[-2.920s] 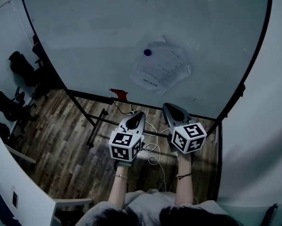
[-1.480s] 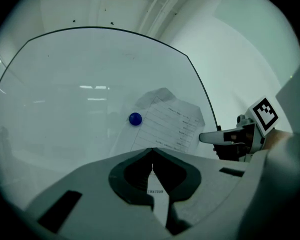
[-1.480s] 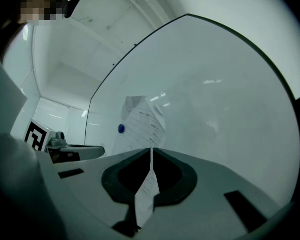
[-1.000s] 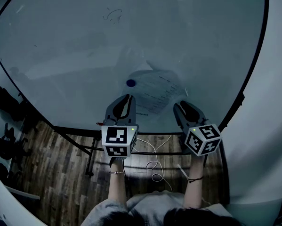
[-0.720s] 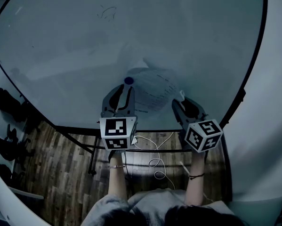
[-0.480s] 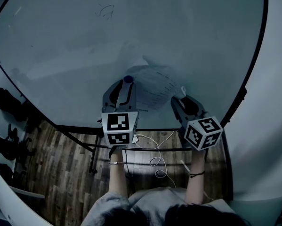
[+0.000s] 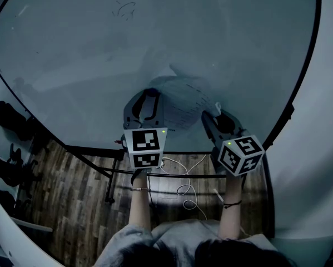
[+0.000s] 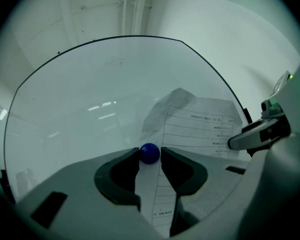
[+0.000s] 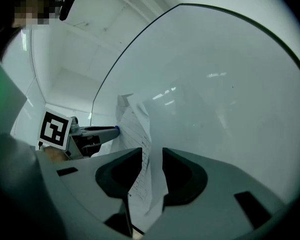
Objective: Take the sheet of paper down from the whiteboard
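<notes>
A printed sheet of paper [image 7: 185, 102] hangs crumpled on the whiteboard [image 7: 99, 49], pinned by a round blue magnet [image 8: 150, 153] at its upper left. My left gripper [image 8: 150, 157] points level at the board. Its jaws have just been opening, and the magnet sits between their tips. In the head view the left gripper [image 7: 149, 97] covers the magnet. My right gripper [image 9: 152, 156] is open too, after widening a moment ago. The sheet's loose right edge [image 9: 148, 184] hangs in its gap, not pinched. In the head view the right gripper [image 7: 217, 113] is at the paper's lower right.
The whiteboard's dark frame and stand [image 7: 172, 174] rise from a wooden floor [image 7: 71, 204]. White cables [image 7: 183, 192] lie under the board. Dark office chairs [image 7: 10, 121] stand at the left, and a white wall [image 7: 316, 149] closes the right. A small scribble [image 7: 124, 8] marks the board.
The left gripper rose to the magnet and its jaws spread around it. The right gripper kept its place at the paper's edge, jaws slightly wider.
</notes>
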The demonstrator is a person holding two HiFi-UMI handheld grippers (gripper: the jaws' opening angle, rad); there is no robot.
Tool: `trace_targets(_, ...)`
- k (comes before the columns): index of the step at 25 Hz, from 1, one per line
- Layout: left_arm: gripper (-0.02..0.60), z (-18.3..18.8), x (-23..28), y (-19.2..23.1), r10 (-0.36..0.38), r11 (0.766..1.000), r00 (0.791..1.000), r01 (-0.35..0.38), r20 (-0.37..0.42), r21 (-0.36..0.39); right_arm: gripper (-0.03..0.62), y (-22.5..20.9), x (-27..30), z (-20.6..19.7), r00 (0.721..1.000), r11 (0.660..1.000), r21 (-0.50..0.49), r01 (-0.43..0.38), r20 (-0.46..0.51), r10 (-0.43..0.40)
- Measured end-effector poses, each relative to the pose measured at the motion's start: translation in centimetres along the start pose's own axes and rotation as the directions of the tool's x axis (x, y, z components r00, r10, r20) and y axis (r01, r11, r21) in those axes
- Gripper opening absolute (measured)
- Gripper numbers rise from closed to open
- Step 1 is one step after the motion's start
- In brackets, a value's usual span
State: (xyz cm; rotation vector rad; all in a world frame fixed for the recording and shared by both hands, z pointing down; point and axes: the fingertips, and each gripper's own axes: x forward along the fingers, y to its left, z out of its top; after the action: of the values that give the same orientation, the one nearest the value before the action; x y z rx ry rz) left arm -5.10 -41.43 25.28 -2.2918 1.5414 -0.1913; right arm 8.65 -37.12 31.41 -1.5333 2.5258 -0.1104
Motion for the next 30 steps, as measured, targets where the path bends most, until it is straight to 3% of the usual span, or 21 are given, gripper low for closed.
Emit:
trace_targets(9,0.118,0.0,0.1,0.2,0.014,0.999,1.0,-0.014,-0.009,0.038,0.095,0.2,0.5,0.2,1.0,1.0,0.004,-0.021,0.015,0.021)
trace_targets(17,0.118,-0.1,0.1,0.2,0.019,0.999,1.0,-0.019,-0.012,0.047,0.008,0.4,0.6,0.4,0.999,0.999,-0.01,-0.031,0.025,0.031)
trace_targets(30,0.118,0.3,0.2,0.6,0.028,0.999,1.0,-0.028,0.001,0.039,0.002,0.3,0.8,-0.6,0.999,0.998,0.025,-0.052,-0.014,0.052)
